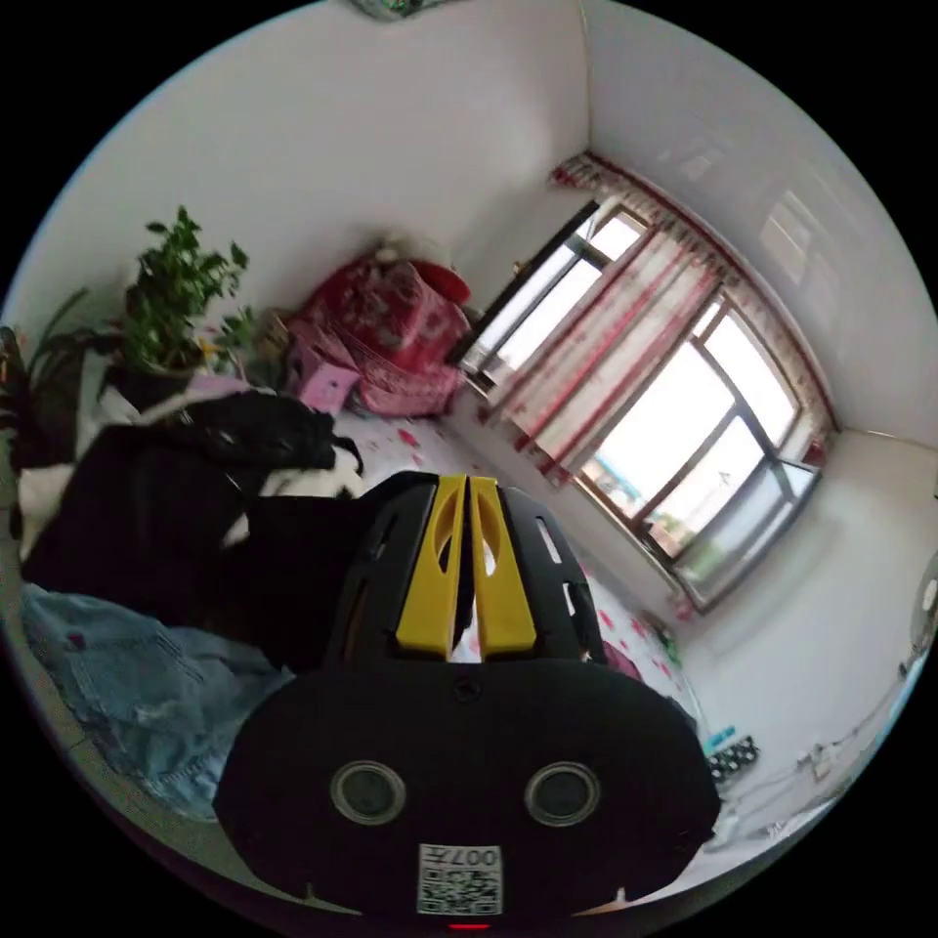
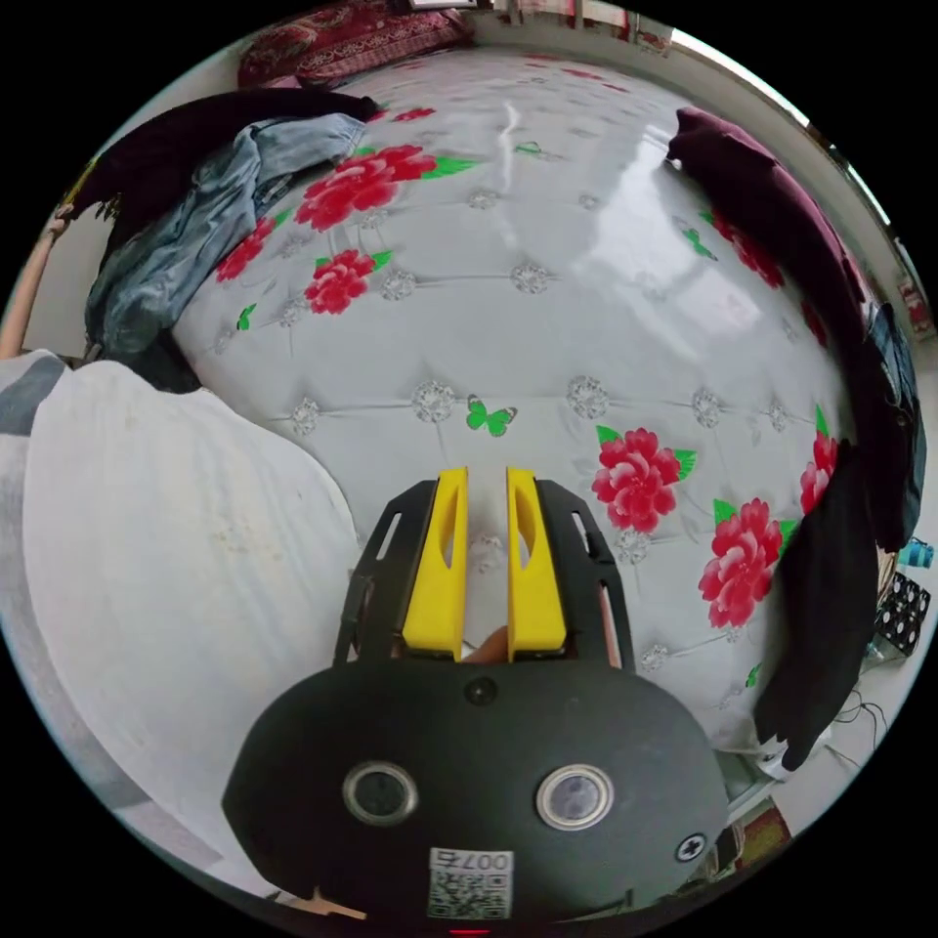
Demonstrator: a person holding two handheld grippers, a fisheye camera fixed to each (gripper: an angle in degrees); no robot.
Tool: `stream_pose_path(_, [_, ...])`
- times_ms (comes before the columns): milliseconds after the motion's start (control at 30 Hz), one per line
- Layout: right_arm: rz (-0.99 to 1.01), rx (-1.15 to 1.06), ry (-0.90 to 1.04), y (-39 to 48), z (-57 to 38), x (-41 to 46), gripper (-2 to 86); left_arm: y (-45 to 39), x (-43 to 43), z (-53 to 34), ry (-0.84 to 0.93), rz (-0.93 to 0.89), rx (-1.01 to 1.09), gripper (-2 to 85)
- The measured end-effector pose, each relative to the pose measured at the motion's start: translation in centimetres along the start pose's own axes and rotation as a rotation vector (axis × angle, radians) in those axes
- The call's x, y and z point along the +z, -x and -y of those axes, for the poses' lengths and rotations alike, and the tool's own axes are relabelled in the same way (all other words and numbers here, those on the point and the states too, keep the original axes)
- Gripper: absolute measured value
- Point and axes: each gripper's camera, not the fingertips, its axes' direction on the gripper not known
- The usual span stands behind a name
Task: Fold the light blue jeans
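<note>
- Left gripper (image 1: 467, 557): yellow jaws nearly together, only a thin slit between them, nothing clamped. It points toward the window (image 1: 684, 440) at about 2 o'clock in the left gripper view, well above any cloth, which suggests it is being carried rather than used.
- Right gripper (image 2: 482, 562): jaws a narrow gap apart, holding nothing. It hangs over the bare flowered bed cover (image 2: 547, 322); in my judgement it sits over the surface where the folding would be done.
- Light blue jeans (image 2: 186, 244): in the right gripper view they lie crumpled at about 10 o'clock on the bed's edge, partly under a black garment (image 2: 186, 127). In the left gripper view the denim (image 1: 147, 684) shows at about 8 o'clock, just beside a heap of dark clothing (image 1: 166, 508). Neither gripper touches them.
- The jeans appear to be part of an unsorted pile along the bed's edge, so folding has not begun.
- A dark maroon garment (image 2: 772, 215) lies at about 2 o'clock along the opposite edge, leaving the middle of the bed cover free.
- The person's white clothing (image 2: 186, 567) fills 8 o'clock in the right gripper view; the person appears to be at the bed's edge, near the pile.
- Judged next need: reach toward the pile and free the jeans from the black garment.
</note>
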Motion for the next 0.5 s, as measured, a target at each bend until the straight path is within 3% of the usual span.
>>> stream_pose_path(67, [0.023,0.019,-0.033,-0.2,0.1,-0.7,8.5,0.0,-0.3,0.7,-0.075,0.111,0.033,2.7])
stream_pose_path(167, [0.116,0.059,-0.077,-0.5,-0.1,-1.3,8.4,2.0,2.1,-2.9,0.088,0.312,0.046,6.6])
stream_pose_path(300, [0.148,0.051,-0.055,-1.0,-1.5,-1.5,8.4,6.7,3.7,-14.5,0.311,0.564,0.016,8.2])
stream_pose_path(500, [0.167,0.080,-0.058,-3.4,-4.0,-3.1,8.3,9.7,1.2,-25.3,0.409,0.731,0.044,11.7])
